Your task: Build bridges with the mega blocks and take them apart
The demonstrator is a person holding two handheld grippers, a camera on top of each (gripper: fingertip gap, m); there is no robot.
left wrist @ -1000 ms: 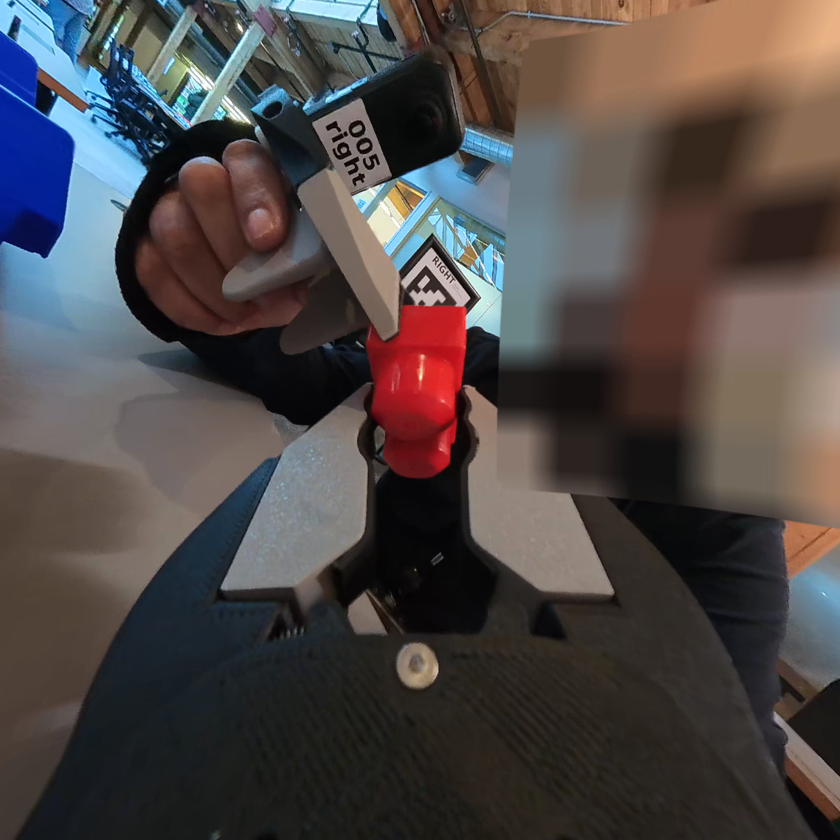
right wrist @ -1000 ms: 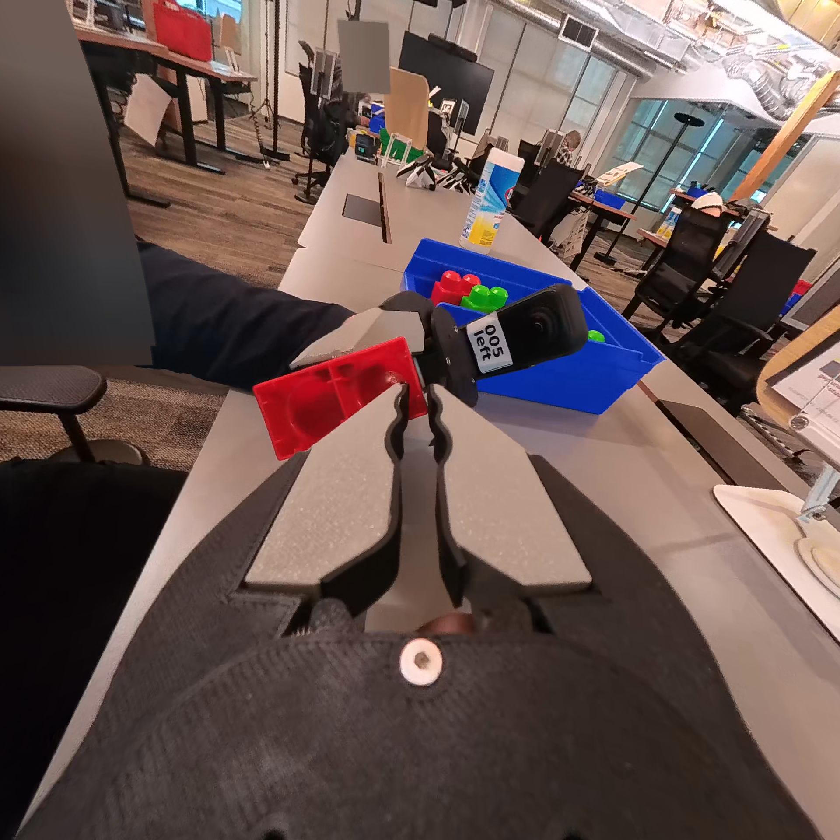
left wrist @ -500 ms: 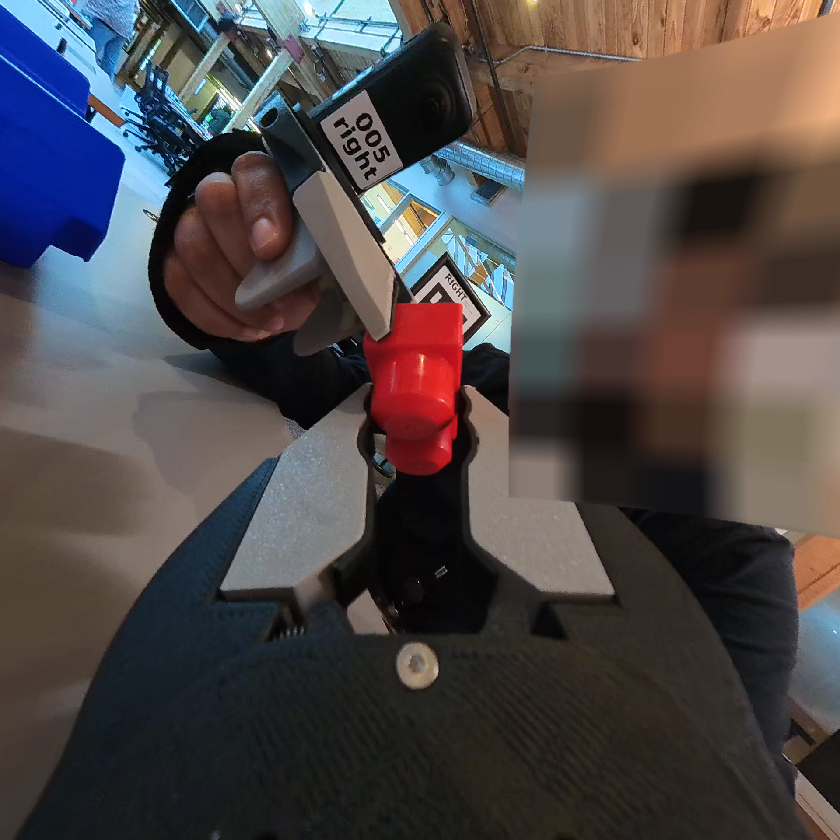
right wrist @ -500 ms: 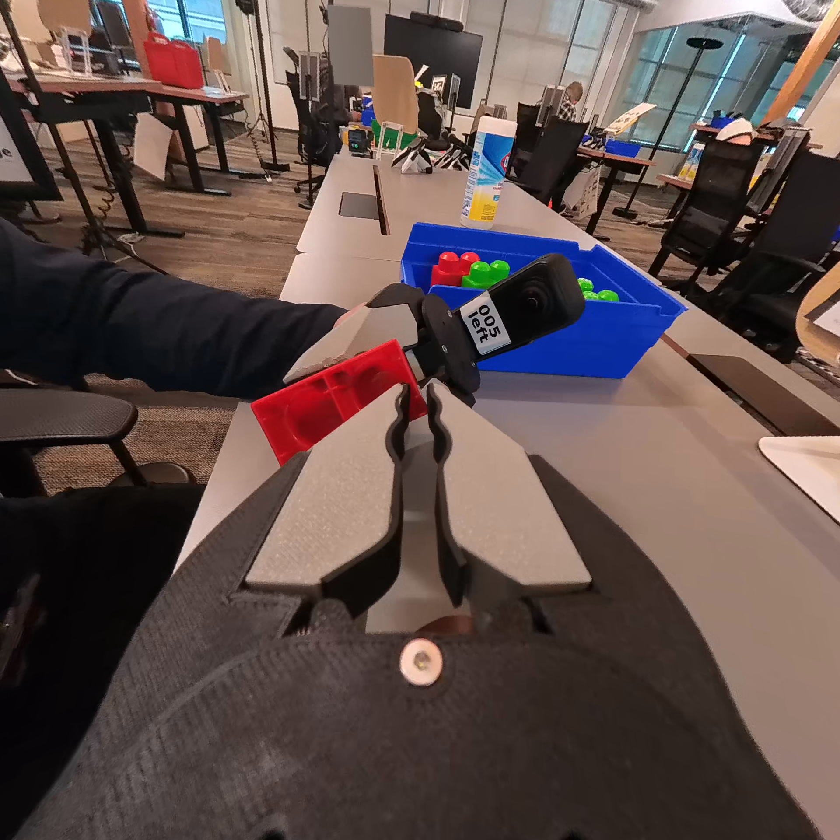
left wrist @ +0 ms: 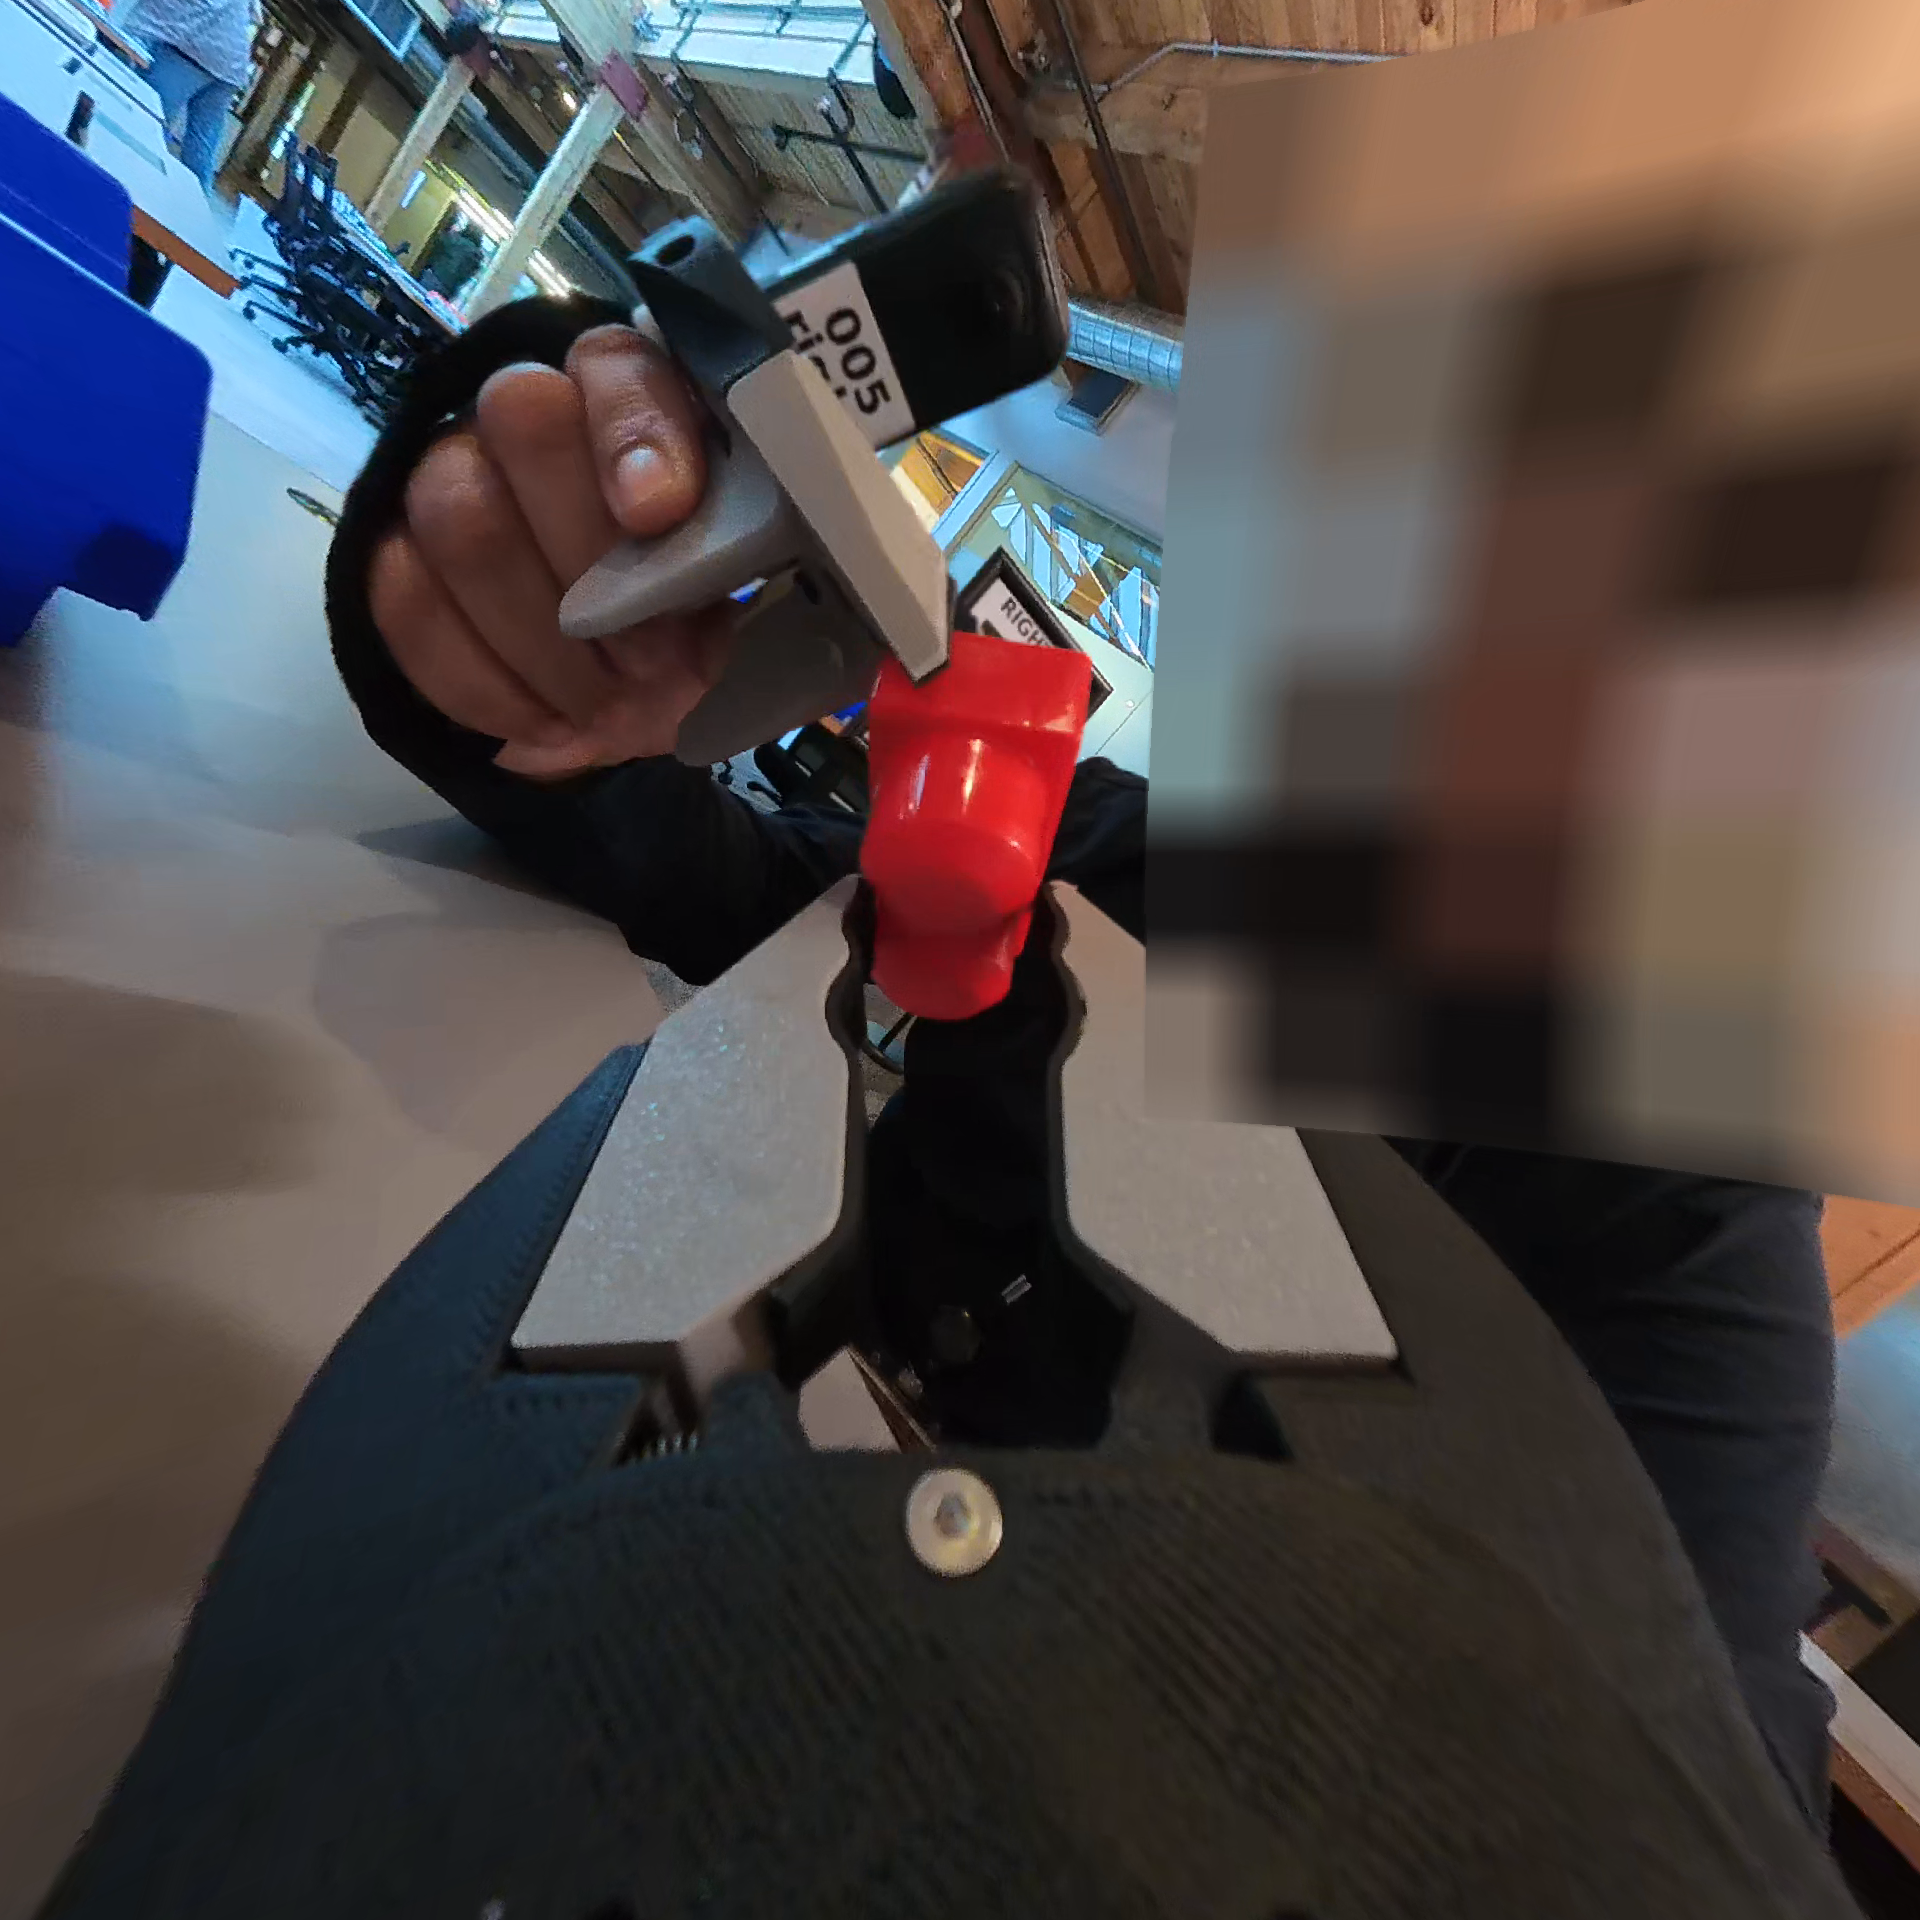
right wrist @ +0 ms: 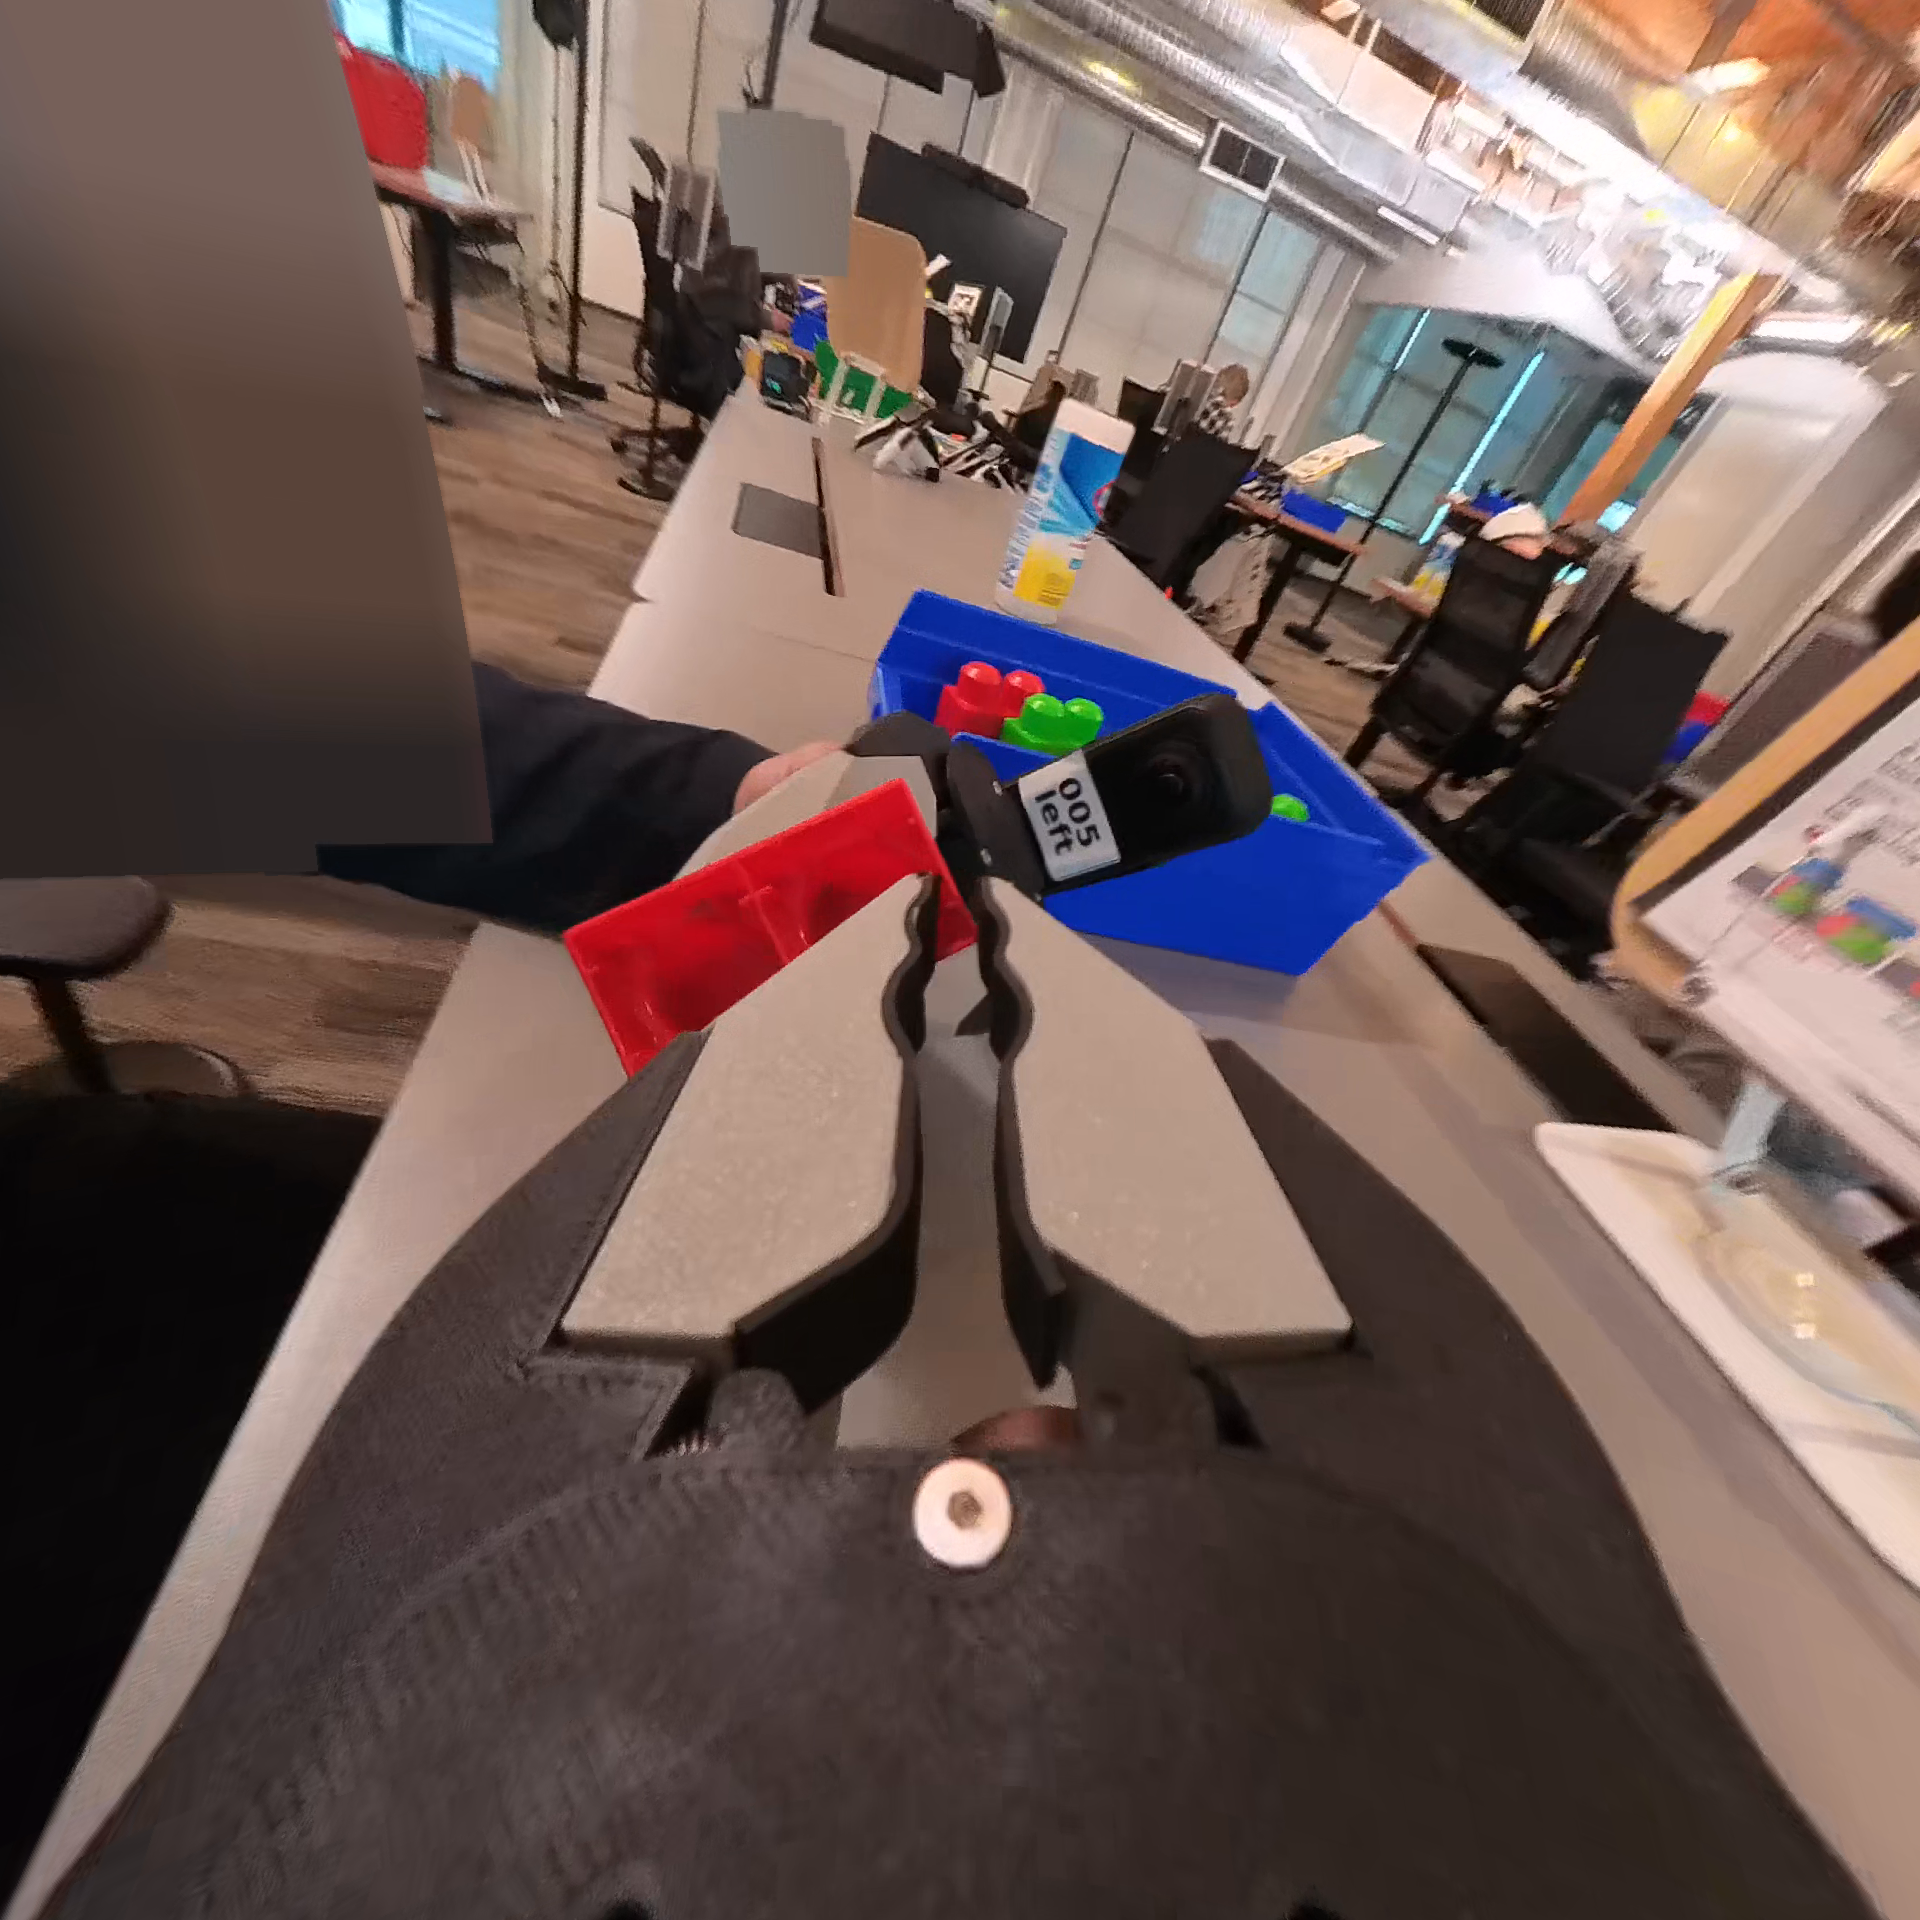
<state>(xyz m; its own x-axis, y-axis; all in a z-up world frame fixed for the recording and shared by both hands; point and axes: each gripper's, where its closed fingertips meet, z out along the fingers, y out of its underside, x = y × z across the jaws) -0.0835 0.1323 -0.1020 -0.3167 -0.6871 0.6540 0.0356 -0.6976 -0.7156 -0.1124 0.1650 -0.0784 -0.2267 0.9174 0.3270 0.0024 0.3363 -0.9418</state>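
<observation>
A red mega block [left wrist: 966,790] is held in the air between both grippers, above the grey table [right wrist: 1382,1081]. My left gripper [left wrist: 951,914] is shut on one of its round studs. In the right wrist view the block's hollow underside [right wrist: 727,945] faces the camera. My right gripper [right wrist: 951,894] is nearly closed, with its fingertips pinching the thin wall at the block's near end. The left wrist view shows the right gripper [left wrist: 883,675] with one finger [left wrist: 862,540] lying over the block's top corner.
A blue bin [right wrist: 1195,904] stands on the table behind the block, with red and green blocks [right wrist: 1023,707] in it; it also shows at the left wrist view's edge [left wrist: 83,447]. A wipes canister [right wrist: 1060,520] stands farther back. A white base [right wrist: 1714,1247] sits at the right.
Both grippers and the red block have tilted and shifted a little together. Both grasps look the same as before.
</observation>
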